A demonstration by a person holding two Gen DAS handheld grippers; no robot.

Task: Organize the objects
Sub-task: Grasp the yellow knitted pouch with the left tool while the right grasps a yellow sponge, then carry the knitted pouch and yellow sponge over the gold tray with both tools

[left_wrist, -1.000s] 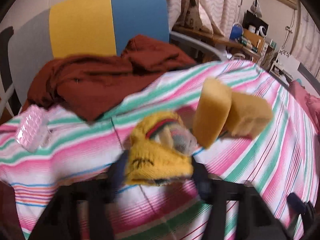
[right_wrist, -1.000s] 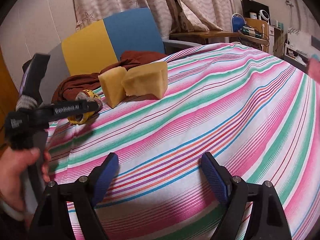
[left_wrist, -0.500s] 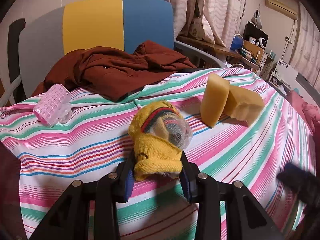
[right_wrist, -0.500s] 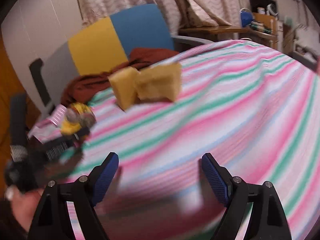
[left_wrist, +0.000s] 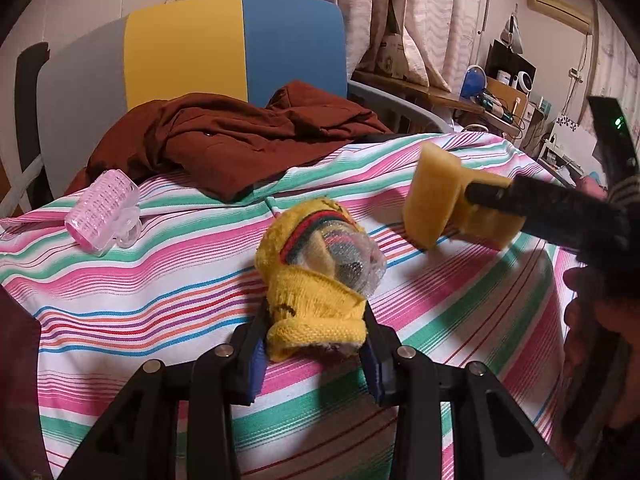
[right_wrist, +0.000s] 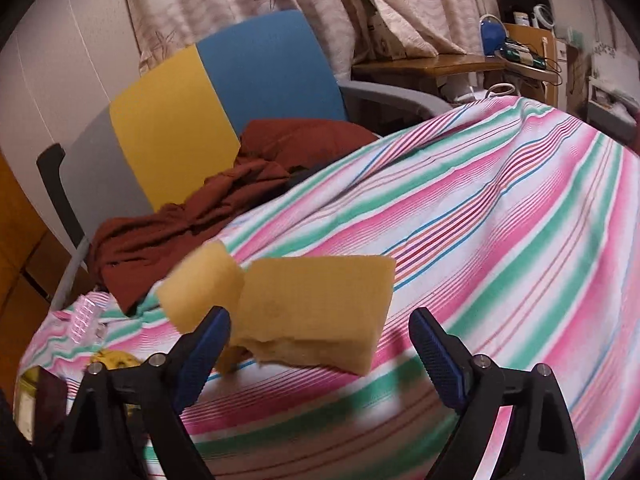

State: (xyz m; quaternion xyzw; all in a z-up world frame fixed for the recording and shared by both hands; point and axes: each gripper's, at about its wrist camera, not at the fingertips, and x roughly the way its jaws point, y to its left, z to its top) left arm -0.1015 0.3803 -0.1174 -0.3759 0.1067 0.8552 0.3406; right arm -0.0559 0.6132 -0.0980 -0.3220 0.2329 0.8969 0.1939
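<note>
A yellow knitted sock (left_wrist: 316, 300) stuffed with a bubble-wrapped object lies on the striped cloth (left_wrist: 160, 280). My left gripper (left_wrist: 316, 344) is shut on its cuff end. A yellow sponge (right_wrist: 312, 304), torn into two joined chunks, stands farther right on the cloth. My right gripper (right_wrist: 320, 340) straddles its larger chunk with jaws closing. The left pad overlaps the sponge and a gap shows at the right pad. In the left wrist view the sponge (left_wrist: 432, 200) stands partly behind one of the right gripper's black fingers (left_wrist: 520, 200).
A pink hair roller (left_wrist: 104, 208) lies at the cloth's left edge. A rust-brown garment (left_wrist: 240, 136) is heaped at the back against a yellow and blue chair (left_wrist: 184, 48). Bare striped cloth (right_wrist: 520, 220) stretches away to the right. A cluttered desk (right_wrist: 460, 64) stands behind.
My right gripper has swung in to the sponge and its jaws have narrowed around it. My left gripper has tightened on the yellow sock, then stayed put.
</note>
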